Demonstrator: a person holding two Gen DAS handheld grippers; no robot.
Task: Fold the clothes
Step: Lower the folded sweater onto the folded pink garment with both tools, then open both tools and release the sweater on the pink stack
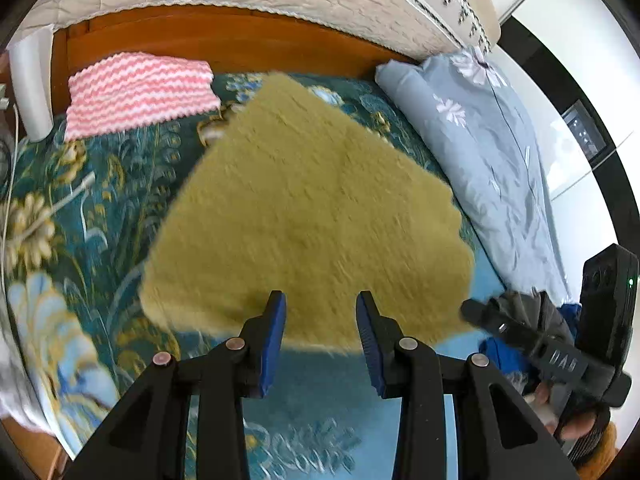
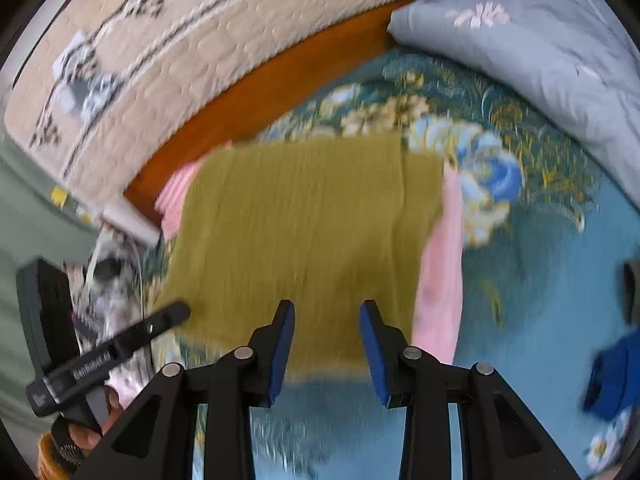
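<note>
An olive-green fuzzy cloth lies flat and folded on the floral teal bedspread. It also shows in the right wrist view, lying over a pink cloth. My left gripper is open and empty, its fingertips over the cloth's near edge. My right gripper is open and empty over the near edge too. The right gripper shows at the lower right of the left wrist view. The left gripper shows at the lower left of the right wrist view.
A folded pink-and-white zigzag cloth lies at the back left by the wooden headboard. A grey-blue flowered quilt lies along the right. A dark blue garment lies at the right. A white cable runs on the left.
</note>
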